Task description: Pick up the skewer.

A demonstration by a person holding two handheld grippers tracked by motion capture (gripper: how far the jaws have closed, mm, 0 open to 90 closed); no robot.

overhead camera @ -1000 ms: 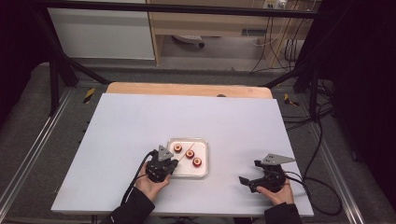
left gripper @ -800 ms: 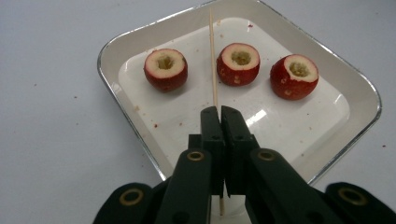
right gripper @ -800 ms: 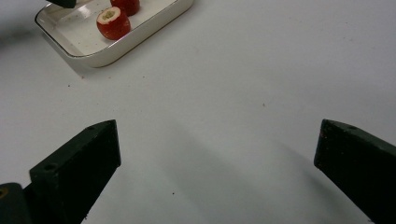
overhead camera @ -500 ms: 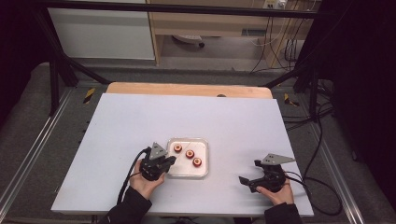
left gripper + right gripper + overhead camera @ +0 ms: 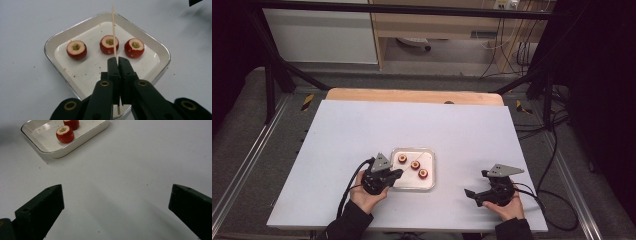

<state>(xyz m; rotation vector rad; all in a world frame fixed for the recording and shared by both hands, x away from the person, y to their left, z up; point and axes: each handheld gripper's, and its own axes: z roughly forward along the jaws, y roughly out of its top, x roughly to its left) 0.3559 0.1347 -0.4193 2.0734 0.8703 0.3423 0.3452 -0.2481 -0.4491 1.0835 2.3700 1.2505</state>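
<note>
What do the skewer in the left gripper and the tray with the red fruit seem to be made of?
Skewer: likely bamboo or wood; thin, pale tan, matte. Tray: probably enamelled metal or glazed ceramic; glossy white with a thin, darker rim. The look leaves it open.

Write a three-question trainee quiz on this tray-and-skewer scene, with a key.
1. How many cored red fruits lie in the white tray?
2. True or false: the left gripper is shut on the wooden skewer.
3. The right gripper is: A) shut on a fruit, B) open above the bare table, C) holding the tray.

Key: 1. Three, in a row: left fruit, middle fruit, right fruit. 2. True. 3. B.
</note>
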